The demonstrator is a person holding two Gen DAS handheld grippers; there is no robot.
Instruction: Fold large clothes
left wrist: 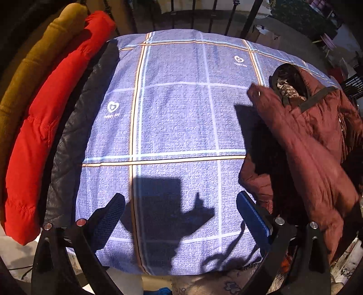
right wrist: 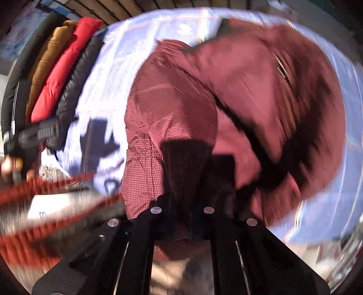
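Observation:
A maroon puffer jacket (left wrist: pixel 313 140) lies bunched at the right side of a blue plaid cloth (left wrist: pixel 172 118), collar open. My left gripper (left wrist: pixel 181 217) is open and empty above the cloth's near part, left of the jacket. In the right wrist view the jacket (right wrist: pixel 238 95) fills the middle, blurred by motion. My right gripper (right wrist: pixel 192 181) is shut on the jacket's near fabric; the fingertips are buried in it. The left gripper also shows in the right wrist view (right wrist: pixel 40 133) at the left edge.
Folded jackets lie along the cloth's left edge: black (left wrist: pixel 74 136), red (left wrist: pixel 45 127) and mustard (left wrist: pixel 34 61). A dark metal railing (left wrist: pixel 204 20) stands behind the cloth. The cloth's near edge (left wrist: pixel 172 270) drops to a patterned floor.

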